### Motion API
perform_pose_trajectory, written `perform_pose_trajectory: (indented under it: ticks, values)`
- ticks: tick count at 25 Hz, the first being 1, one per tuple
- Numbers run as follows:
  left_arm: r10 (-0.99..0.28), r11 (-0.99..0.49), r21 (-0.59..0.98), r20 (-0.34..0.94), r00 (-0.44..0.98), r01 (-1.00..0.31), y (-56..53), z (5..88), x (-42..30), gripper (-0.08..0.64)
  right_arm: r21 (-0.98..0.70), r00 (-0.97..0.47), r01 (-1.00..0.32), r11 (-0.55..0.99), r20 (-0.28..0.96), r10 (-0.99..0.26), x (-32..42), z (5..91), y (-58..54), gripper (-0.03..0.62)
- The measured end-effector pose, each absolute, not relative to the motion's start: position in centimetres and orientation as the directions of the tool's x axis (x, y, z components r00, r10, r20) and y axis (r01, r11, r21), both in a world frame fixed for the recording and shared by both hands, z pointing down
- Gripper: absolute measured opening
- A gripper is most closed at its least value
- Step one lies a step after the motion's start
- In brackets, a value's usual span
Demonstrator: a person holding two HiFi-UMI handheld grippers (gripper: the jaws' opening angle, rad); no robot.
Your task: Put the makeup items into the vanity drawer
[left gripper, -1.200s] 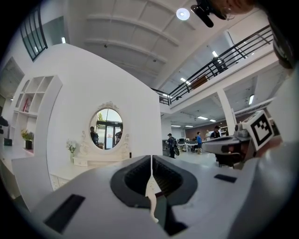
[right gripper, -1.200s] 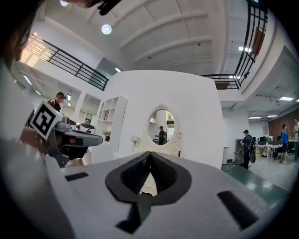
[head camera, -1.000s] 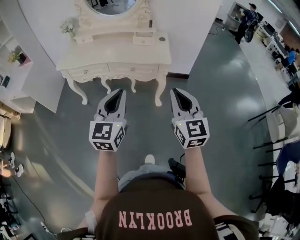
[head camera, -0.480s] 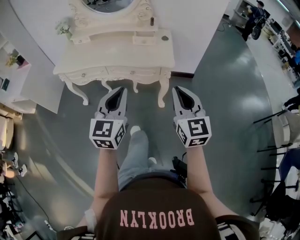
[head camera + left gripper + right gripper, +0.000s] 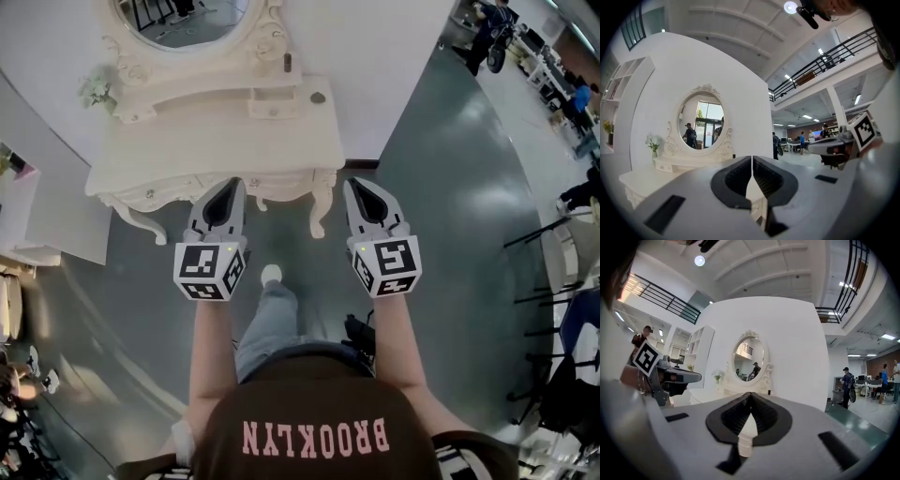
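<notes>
- Closing on the vanity (image 5: 187, 155) in the head view: it is sitting nearer than a second ago. The tips of the left gripper (image 5: 232, 185) and right gripper (image 5: 355, 184) are now overlapping its front edge. The approach is likely ending, with nothing handled yet.
- Its drawers (image 5: 150, 194) are showing shut fronts (nothing of their insides is showing).
- A small dark upright item (image 5: 288, 63) is standing on the raised shelf beside the mirror (image 5: 183, 19). A round item (image 5: 318, 97) is lying at the back right of the worktop (image 5: 234, 131). Both are sitting well apart from the jaws.
- In the left gripper view, the left gripper (image 5: 752, 173) is pointing level at the mirror, with flowers (image 5: 651, 140) to its left. Its jaws are meeting along a thin seam and holding nothing.
- In the right gripper view, the right gripper (image 5: 750, 409) is facing the same vanity. Its jaws are pressing fully together and carrying nothing, so a drawer is probably needing opening first.
</notes>
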State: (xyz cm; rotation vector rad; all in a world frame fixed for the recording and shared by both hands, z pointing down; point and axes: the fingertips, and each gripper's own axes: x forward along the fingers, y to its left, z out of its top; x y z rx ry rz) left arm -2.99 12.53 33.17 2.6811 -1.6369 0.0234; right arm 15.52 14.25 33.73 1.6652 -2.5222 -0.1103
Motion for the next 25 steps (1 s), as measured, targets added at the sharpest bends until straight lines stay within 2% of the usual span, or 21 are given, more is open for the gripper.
perform_pose_trajectory:
  ticks: [14, 20, 25]
  values:
    - [-0.868, -0.495, 0.054, 0.006, 0.496, -0.867, -9.5, 32.7, -8.0, 0.009, 0.134, -0.293, -0.944, 0.303, 0.088, -0.952, 12.3, 33.2, -6.0, -0.003]
    - [-0.856, -0.513, 0.092, 0.025, 0.517, -0.853, -15.3, 33.9, -9.2, 0.009, 0.117, -0.255, -0.957, 0.265, 0.096, -0.962, 11.6, 33.9, -10.8, -0.003]
    - [-0.847, -0.516, 0.125, 0.071, 0.526, -0.848, -18.1, 36.5, -9.1, 0.009, 0.097, -0.239, -0.962, 0.255, 0.149, -0.96, 12.0, 36.2, -13.0, -0.003]
